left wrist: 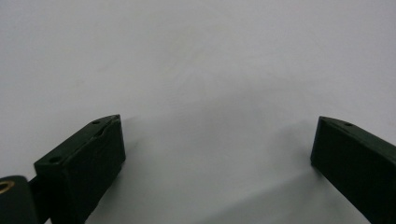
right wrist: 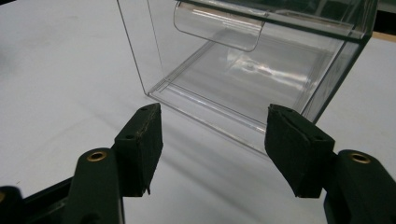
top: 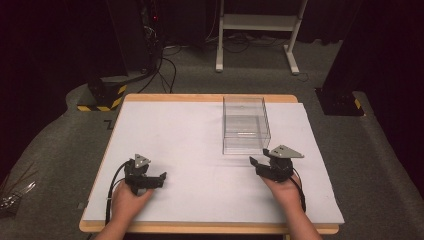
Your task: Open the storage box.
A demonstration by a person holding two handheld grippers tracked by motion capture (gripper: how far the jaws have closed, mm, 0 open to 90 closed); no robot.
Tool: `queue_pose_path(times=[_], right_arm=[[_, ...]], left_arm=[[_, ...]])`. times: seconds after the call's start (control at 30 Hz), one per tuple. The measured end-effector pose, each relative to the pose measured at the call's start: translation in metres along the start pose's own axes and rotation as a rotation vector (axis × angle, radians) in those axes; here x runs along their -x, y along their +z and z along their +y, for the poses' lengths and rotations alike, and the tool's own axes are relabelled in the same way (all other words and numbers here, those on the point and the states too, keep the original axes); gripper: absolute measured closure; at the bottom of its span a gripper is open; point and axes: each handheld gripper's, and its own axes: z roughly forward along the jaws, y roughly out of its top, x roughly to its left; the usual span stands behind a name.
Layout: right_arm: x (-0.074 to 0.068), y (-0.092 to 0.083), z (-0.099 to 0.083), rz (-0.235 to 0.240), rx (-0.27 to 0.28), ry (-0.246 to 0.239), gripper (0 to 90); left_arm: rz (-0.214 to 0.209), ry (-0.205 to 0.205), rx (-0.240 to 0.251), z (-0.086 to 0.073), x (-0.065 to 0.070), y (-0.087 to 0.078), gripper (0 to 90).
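Right now my right gripper [right wrist: 214, 135] stands with jaws spread, empty, just short of the clear plastic box [right wrist: 252, 70] on the white mat [top: 190, 135]. Well apart, my left gripper [left wrist: 217, 154] is likewise spread over bare mat.

— What did the room look like?
— Dark. Black walls or curtains, hard to tell which, closed it in. Grey carpet [top: 210, 80] covered the floor.
— Furniture?
— A wooden worktop [top: 200, 98] under a white sheet [top: 200, 165], a white metal stand [top: 257, 30] behind, cables [top: 167, 65] trailing, and a yellow-and-black striped base [top: 102, 97] at left.
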Motion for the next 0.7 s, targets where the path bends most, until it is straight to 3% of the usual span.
queue_pose_path(times=[0.17,0.5,0.7], right_arm=[[-0.004,0.006,0.005,-0.013,0.011,-0.019,37.4],[0.0,0.017,0.013,0.031,0.036,0.001,39.5],[-0.001,0.021,0.016,0.031,0.05,-0.003,40.8]], left_arm=[[0.002,0.0,0.0,0.0,0.001,0.0,3.4],[0.004,-0.002,0.0,0.0,0.001,0.0,3.3],[0.001,-0.001,0.001,0.0,0.001,0.0,3.2]])
